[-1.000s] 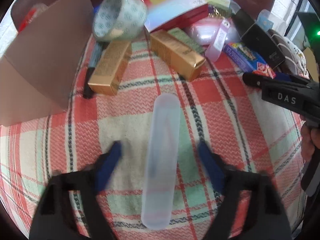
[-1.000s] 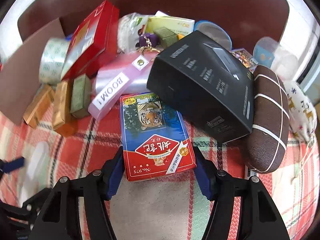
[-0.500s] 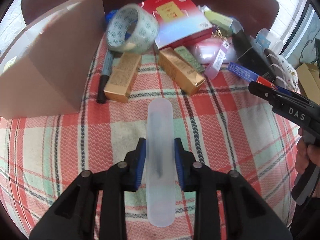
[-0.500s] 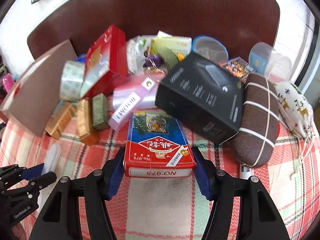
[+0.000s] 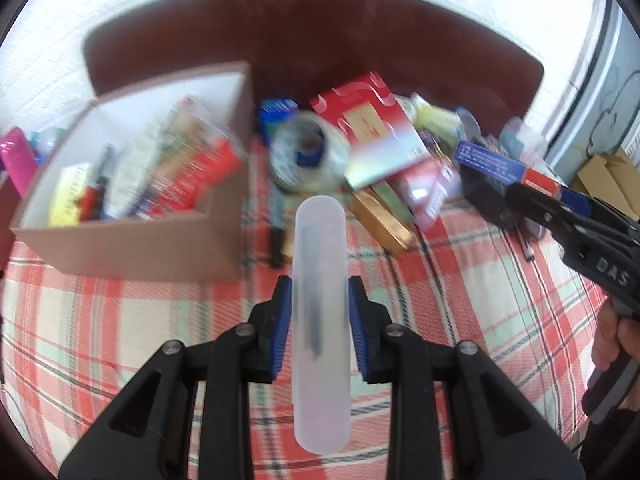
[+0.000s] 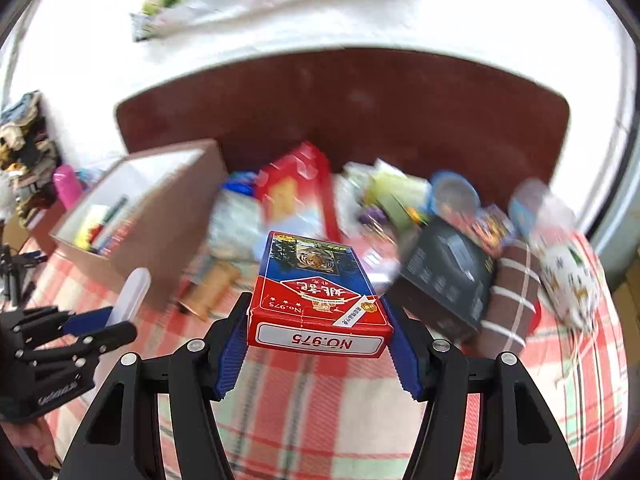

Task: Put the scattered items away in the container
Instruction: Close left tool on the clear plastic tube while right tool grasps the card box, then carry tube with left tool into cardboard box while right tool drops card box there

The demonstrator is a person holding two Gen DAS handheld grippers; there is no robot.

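My left gripper (image 5: 319,296) is shut on a long frosted plastic case (image 5: 319,320) and holds it above the plaid cloth; it also shows in the right wrist view (image 6: 132,294). My right gripper (image 6: 318,328) is shut on a red and blue card box (image 6: 316,296) with a tiger picture, lifted off the cloth; it shows at the right of the left wrist view (image 5: 516,168). The open cardboard box (image 5: 132,240) stands at the left with several items inside; it also shows in the right wrist view (image 6: 160,224).
A pile lies at the back: a tape roll (image 5: 308,156), a red flat box (image 5: 368,128), gold boxes (image 5: 384,224), a black marker (image 5: 276,236), a black box (image 6: 448,276), a brown striped pouch (image 6: 512,300). A dark red backrest (image 5: 320,40) stands behind.
Both grippers have risen with their loads. The left gripper closed on the frosted case and lifted it; the box's open top has come into view. The card box is off the cloth.
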